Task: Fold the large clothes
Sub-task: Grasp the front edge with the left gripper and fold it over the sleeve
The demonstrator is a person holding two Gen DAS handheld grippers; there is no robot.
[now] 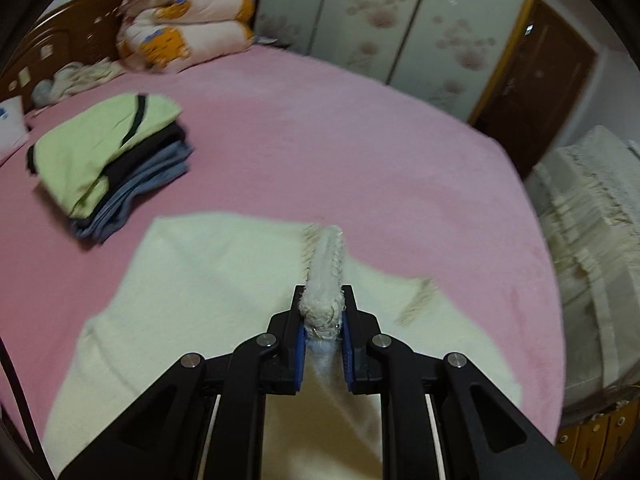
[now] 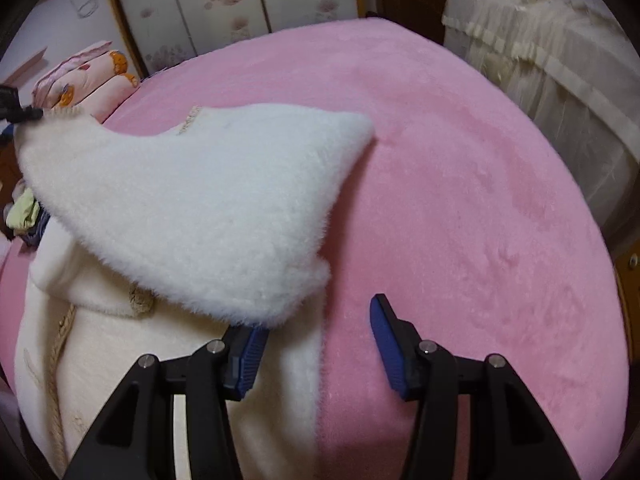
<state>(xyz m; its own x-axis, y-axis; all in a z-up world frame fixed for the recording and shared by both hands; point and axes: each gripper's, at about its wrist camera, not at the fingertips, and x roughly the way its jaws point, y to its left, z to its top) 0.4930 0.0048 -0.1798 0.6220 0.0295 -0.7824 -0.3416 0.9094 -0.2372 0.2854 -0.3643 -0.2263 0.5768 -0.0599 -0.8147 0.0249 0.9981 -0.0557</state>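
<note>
Cream garment edge pinched in left gripper, lifted off pink bed

Spread over the near part of the bed: a fleecy garment. Pinched between the left gripper fingers and lifted off the bed: one edge of that garment. In the right wrist view, raised over the rest of the garment, a flap, running up-left to the left gripper at the frame edge. Just below the flap's lower edge, the right gripper, one finger under the flap, the other over bare bed. Left of the garment, on the bed: a stack of folded clothes. Behind it, against the headboard, a rolled quilt. Behind the bed, wardrobe doors; right of it, a covered piece of furniture.
</note>
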